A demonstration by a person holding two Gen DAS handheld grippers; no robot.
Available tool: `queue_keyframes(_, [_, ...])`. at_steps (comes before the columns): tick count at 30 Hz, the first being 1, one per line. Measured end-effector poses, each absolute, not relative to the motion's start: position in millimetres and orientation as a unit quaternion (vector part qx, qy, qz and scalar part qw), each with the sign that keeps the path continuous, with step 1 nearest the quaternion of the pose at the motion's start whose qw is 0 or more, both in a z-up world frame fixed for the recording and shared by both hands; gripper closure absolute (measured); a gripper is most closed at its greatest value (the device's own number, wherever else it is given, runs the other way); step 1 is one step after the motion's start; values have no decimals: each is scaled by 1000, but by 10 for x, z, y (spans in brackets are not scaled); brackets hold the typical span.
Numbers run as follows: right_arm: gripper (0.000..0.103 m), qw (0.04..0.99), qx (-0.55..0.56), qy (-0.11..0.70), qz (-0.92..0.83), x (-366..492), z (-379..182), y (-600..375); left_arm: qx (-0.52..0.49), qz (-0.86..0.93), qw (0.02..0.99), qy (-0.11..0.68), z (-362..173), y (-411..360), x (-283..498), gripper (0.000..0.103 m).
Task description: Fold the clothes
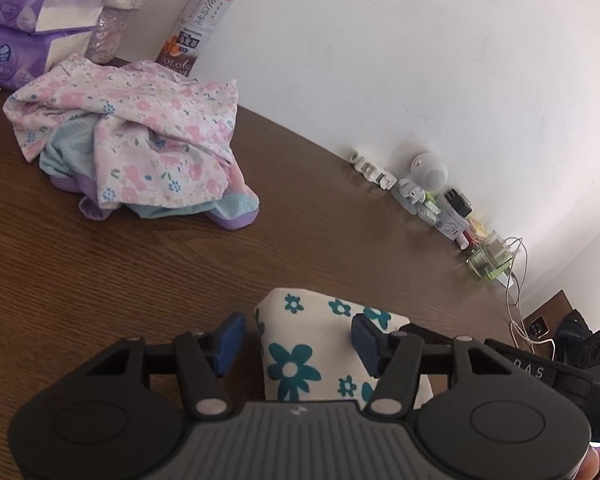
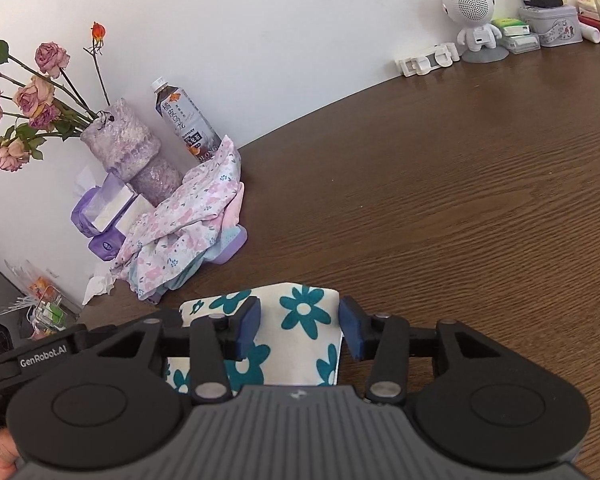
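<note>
A folded white cloth with teal flowers (image 1: 300, 360) (image 2: 304, 320) lies flat on the brown wooden table (image 1: 100, 280) (image 2: 460, 200), close in front of both grippers. My left gripper (image 1: 298, 342) is open: its left pad sits off the cloth's edge and its right pad is over the cloth. My right gripper (image 2: 300, 330) is open too, straddling the cloth's right part, with neither pad pressing on it. A crumpled pile of clothes (image 1: 140, 140) (image 2: 188, 232), pink floral over mint and purple, sits further back to the left.
Against the wall behind the pile stand a tea bottle (image 1: 198, 24) (image 2: 184, 120), purple tissue packs (image 1: 24, 40) (image 2: 100, 216) and a vase of dried roses (image 2: 132, 148). A white speaker figure (image 1: 428, 170) (image 2: 474, 20), small boxes, a glass (image 1: 490, 258) and a cable (image 1: 516, 280) line the far right edge.
</note>
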State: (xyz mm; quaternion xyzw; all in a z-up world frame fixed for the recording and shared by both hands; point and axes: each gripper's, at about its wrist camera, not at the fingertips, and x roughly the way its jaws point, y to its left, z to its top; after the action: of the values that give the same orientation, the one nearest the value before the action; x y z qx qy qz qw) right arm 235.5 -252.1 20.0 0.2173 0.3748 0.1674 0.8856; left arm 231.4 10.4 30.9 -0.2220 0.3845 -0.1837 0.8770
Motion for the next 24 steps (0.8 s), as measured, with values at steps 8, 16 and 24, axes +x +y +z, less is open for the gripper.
queue_keyframes(8, [89, 888, 214, 365, 181, 2312, 192, -2481, -235, -192, 874, 379, 298, 109, 2284, 69])
queue_keyframes(16, [56, 873, 276, 370, 158, 2384, 117, -2674, -254, -176, 869, 386, 266, 141, 2376, 45])
queue_keyframes(24, [87, 862, 295, 376, 168, 2400, 46, -2615, -262, -189, 865, 384, 239, 125, 2362, 70])
